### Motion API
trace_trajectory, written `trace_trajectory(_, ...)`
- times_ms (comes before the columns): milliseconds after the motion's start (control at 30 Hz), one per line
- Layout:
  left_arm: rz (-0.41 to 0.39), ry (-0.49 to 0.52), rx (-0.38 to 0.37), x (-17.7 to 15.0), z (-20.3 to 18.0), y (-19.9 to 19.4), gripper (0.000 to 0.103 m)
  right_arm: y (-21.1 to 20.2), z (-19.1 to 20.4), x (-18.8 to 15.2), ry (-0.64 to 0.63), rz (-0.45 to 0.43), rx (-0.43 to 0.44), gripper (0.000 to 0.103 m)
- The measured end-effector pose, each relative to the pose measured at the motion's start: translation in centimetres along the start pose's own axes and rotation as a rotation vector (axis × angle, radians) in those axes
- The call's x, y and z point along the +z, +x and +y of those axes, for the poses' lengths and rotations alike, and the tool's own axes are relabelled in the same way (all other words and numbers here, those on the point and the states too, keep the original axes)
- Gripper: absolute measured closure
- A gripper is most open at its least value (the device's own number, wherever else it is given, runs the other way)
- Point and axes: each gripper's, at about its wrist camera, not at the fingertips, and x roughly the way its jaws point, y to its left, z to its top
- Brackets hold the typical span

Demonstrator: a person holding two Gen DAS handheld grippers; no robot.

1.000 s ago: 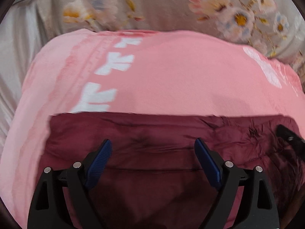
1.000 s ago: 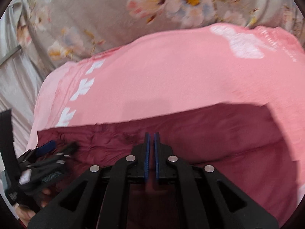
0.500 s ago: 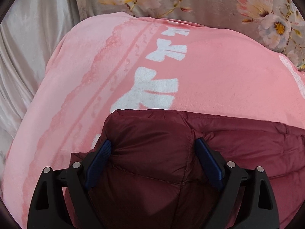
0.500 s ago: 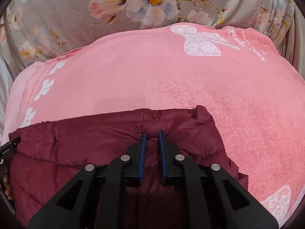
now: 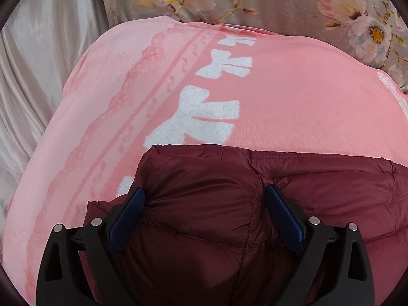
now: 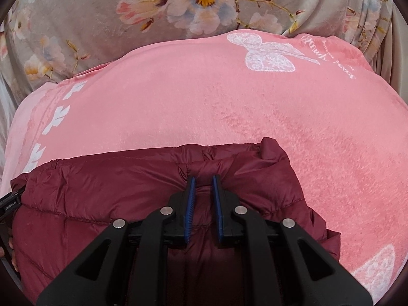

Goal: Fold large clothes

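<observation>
1. Jacket, maroon and quilted, is lying folded on the pink blanket, bulging between the opening jaws of the left gripper.
2. It is looking puffy, light and slippery; seams and hems are offering the surest hold.
3. Right gripper is pinching a ridge near the far hem.
4. Its near half is probably bunched below both claws, hidden.

Both wrist cameras look steeply down along their fingers, close above the maroon jacket on the pink blanket. Both views share its far edge.
</observation>
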Motion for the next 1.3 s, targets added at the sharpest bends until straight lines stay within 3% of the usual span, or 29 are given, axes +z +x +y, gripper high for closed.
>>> trace_trajectory(633, 0.013, -0.024, -0.022, -0.1, 0.5, -0.2, 0.008, 0.0, -0.1, 0.3, 0.015, 0.015, 0.002, 0.089)
trace_trajectory(700, 0.046, -0.058, -0.053, -0.5, 1.6, -1.3, 0.01, -1.5, 0.0, 0.6, 0.029, 0.035, -0.03, 0.082)
trace_trajectory(733, 0.048, -0.082, -0.079, -0.9, 2.3, -2.3, 0.01, -2.8, 0.3, 0.5, 0.04, 0.024, -0.01, 0.072)
trace_trajectory(767, 0.046, -0.109, -0.102, -1.4, 3.1, -3.6, 0.01, -4.3, 0.6, 0.2, 0.05, 0.004, 0.026, 0.055)
trace_trajectory(833, 0.048, -0.162, -0.145, -3.0, 5.3, -6.3, 0.01, -7.6, 2.3, -0.6, 0.042, -0.034, 0.106, 0.044)
trace_trajectory(1000, 0.08, -0.335, -0.209, -7.8, 11.6, -10.2, 0.01, -11.6, 8.9, -3.6, -0.084, -0.034, 0.217, 0.044)
trace_trajectory(1100, 0.104, -0.429, -0.23, -10.4, 14.5, -10.9, 0.01, -12.0, 12.0, -5.4, -0.132, -0.008, 0.257, 0.063)
trace_trajectory(1200, 0.122, -0.428, -0.226, -11.9, 15.3, -11.0, 0.01, -11.4, 14.5, -7.2, -0.183, 0.026, 0.263, 0.082)
trace_trajectory(1300, 0.178, -0.436, -0.282, -13.1, 14.8, -9.7, 0.011, -10.1, 15.4, -8.4, -0.189, 0.077, 0.27, 0.089)
